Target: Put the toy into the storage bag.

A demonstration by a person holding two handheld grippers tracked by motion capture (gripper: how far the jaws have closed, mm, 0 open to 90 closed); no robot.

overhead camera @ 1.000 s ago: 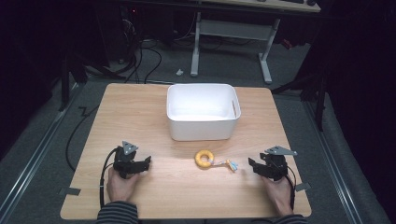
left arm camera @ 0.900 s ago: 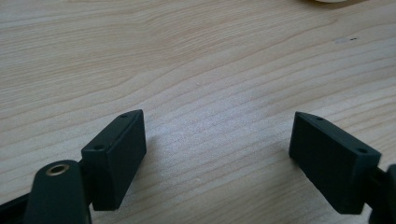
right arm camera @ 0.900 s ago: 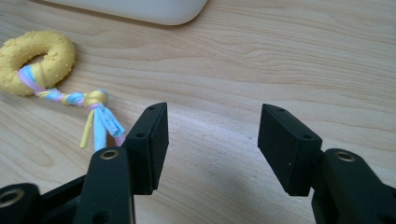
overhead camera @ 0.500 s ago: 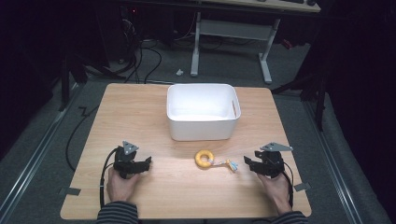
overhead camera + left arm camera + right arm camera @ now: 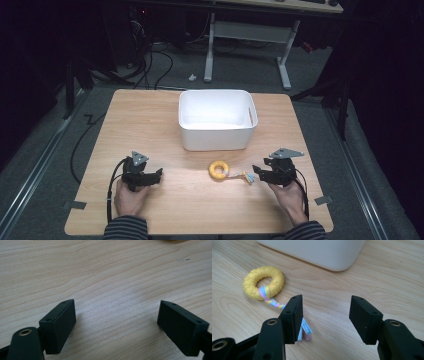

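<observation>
right gripper view has the right gripper [image 5: 325, 315] half open, nothing between the jaws, rope tail [image 5: 303, 330] just past its left jaw and the ring toy [image 5: 263, 282] upper left. i'd shift left so the rope sits centred before squeezing. left gripper [image 5: 116, 325] wide open, empty.

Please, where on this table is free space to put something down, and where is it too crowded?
The table is bare left of the white bin, down to the left gripper, and between that gripper and the yellow ring toy. A narrower strip lies right of the bin. It is crowded between the ring toy's braided tail and the right gripper.
</observation>
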